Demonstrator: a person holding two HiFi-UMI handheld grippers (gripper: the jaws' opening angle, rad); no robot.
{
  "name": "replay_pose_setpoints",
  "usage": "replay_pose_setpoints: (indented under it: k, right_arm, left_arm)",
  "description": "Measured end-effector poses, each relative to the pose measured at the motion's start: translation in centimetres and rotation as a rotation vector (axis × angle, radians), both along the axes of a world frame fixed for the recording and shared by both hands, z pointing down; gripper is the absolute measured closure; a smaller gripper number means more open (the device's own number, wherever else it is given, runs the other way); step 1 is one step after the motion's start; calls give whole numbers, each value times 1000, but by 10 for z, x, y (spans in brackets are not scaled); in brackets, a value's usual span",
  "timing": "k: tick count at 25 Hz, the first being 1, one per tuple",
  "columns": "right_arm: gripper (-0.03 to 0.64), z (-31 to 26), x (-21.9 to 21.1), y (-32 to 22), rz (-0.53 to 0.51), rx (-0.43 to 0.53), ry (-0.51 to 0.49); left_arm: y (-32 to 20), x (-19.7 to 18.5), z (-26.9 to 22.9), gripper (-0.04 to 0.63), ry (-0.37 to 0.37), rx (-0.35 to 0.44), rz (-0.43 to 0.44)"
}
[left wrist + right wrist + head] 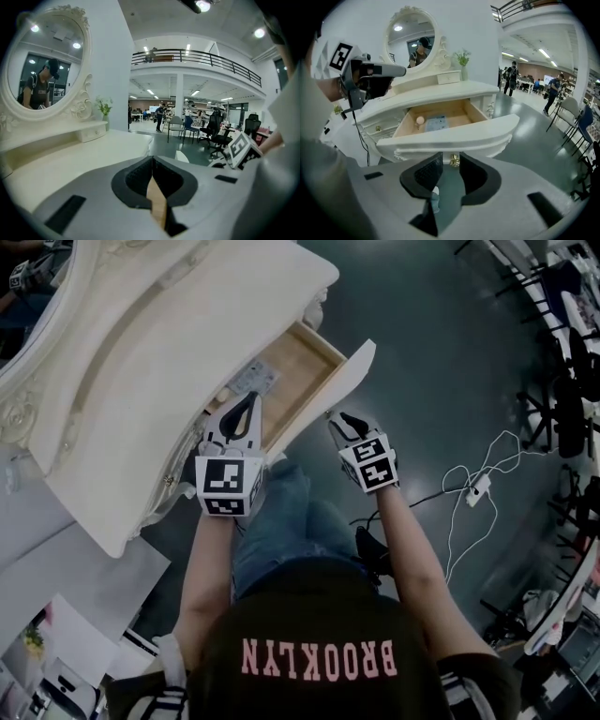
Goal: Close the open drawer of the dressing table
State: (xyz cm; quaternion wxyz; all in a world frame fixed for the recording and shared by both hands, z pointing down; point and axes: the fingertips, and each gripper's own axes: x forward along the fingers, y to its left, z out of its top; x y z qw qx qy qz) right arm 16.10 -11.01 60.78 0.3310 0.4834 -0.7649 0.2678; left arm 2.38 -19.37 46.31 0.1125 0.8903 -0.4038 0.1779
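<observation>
The white dressing table (pixel 141 381) stands at the upper left in the head view, and its wooden drawer (pixel 302 371) is pulled out toward me. In the right gripper view the curved white drawer front (pixel 450 136) fills the middle. Its gold knob (pixel 453 161) sits at the tips of my right gripper (pixel 451 161), which is open and not pressing on the knob. My left gripper (pixel 249 399) hovers over the near left part of the drawer, and its jaws are shut with nothing in them (pixel 152 161).
Inside the drawer lie a small pale ball (pixel 420 120) and a grey-blue packet (pixel 437 123). An oval mirror (pixel 412 35) and a small plant (pixel 462 58) stand on the table. A white cable with a power strip (pixel 478 488) lies on the dark floor at right, near office chairs (pixel 562 399).
</observation>
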Motion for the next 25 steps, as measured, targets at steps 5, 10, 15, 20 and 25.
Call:
replay_pose_setpoints:
  k: [5,10,15,20,25]
  right_arm:
    - [518,24,1,0,-21,-54,8]
    - [518,43,0,1,-69,-76,39]
    - [520,59,-1,-1,-118,-95,77]
    - [520,62,-3,-5,-127,-91,90]
    - [528,62,-8,-10,-130,-95,100]
  left_arm:
    - [-6,3,2,591,-9,2,-13]
    - [-1,4,16,591,-36,-21,-39]
    - [7,5,22,591,-28,-40,-80]
    - [14,-1,23,591,-30,-43,-103]
    - [14,-15,23,591,-30,-42,-129]
